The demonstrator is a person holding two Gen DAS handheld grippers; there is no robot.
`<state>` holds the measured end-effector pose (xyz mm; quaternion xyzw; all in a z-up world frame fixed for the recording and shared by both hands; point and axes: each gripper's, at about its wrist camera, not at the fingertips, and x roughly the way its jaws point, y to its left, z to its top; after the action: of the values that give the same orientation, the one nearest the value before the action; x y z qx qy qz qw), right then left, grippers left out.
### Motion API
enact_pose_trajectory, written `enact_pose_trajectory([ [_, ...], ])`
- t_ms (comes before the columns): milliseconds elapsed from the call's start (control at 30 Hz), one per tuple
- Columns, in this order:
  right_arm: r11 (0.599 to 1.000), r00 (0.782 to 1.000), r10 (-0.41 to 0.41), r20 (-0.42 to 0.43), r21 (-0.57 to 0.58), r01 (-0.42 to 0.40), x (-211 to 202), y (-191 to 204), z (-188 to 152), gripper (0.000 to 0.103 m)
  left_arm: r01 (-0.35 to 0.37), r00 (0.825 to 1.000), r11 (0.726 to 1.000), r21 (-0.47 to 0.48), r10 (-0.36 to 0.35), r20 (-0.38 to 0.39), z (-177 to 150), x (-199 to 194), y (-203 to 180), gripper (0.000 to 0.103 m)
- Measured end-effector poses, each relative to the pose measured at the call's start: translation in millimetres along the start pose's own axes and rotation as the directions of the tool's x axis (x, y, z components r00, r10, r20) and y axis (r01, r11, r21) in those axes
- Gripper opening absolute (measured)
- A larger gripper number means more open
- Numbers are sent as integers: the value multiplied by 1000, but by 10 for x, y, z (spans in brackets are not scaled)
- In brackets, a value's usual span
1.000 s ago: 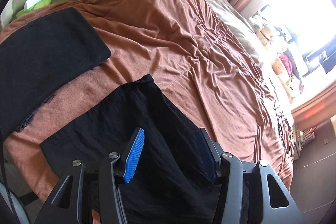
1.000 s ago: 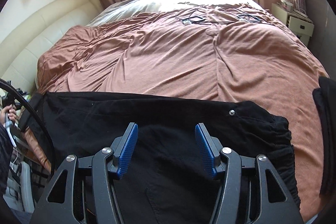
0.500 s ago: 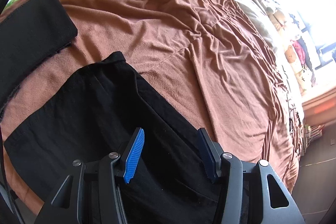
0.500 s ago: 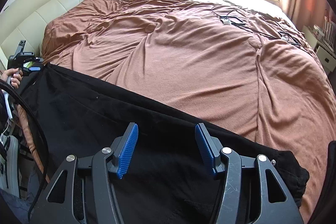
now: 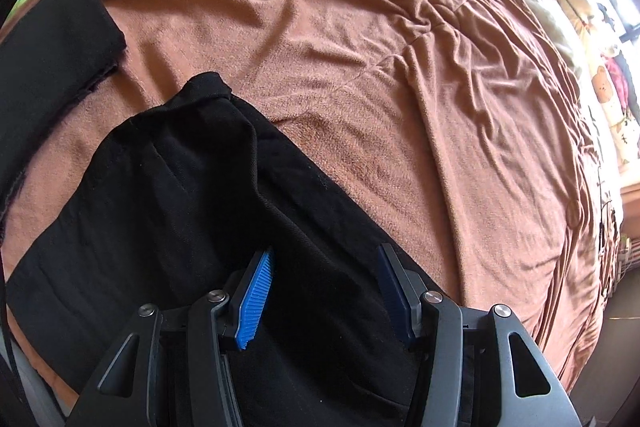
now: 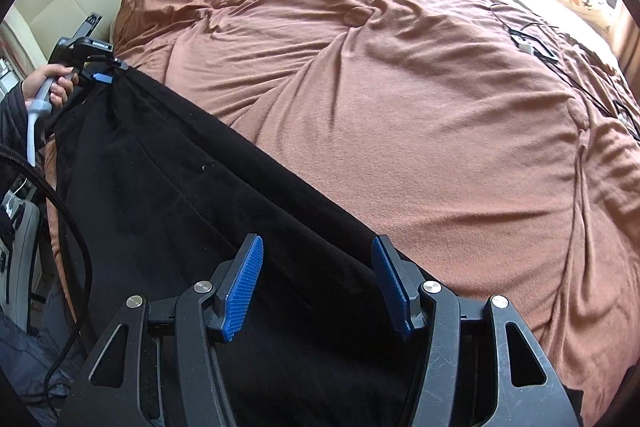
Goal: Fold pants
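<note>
Black pants (image 5: pixel 192 211), near end hidden beneath both grippers' fingers (image 5: pixel 256 291).

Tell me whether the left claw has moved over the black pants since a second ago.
Yes. The left claw has come down closer to the black pants; the folded black garment slid toward the view's left edge.

I find no readable text in either view. The left gripper (image 6: pixel 100 69), seen from the right wrist, carries a small pale marking on its dark camera housing (image 6: pixel 94 45), too small and blurred for me to make out.
</note>
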<state>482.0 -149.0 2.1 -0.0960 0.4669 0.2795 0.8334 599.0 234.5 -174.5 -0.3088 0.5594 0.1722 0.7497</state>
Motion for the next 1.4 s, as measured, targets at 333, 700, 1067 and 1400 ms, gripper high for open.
enact_pose_trajectory([
  [333, 991, 983, 117, -138, -49, -125, 402, -101, 278, 55, -12, 999, 999, -42, 10, -47, 126, 130, 50, 54],
  [700, 979, 963, 167, -213, -83, -188, 533, -65, 310, 34, 54, 998, 994, -99, -58, -35, 156, 33, 231, 10],
  [1067, 993, 995, 11, -101, -114, -22, 311, 116, 233, 0, 168, 985, 981, -98, -164, 47, 162, -166, 256, 4],
  [1400, 983, 988, -150, -36, -113, 145, 290, 331, 290, 0, 195, 980, 975, -108, -190, 51, 203, -55, 210, 4],
])
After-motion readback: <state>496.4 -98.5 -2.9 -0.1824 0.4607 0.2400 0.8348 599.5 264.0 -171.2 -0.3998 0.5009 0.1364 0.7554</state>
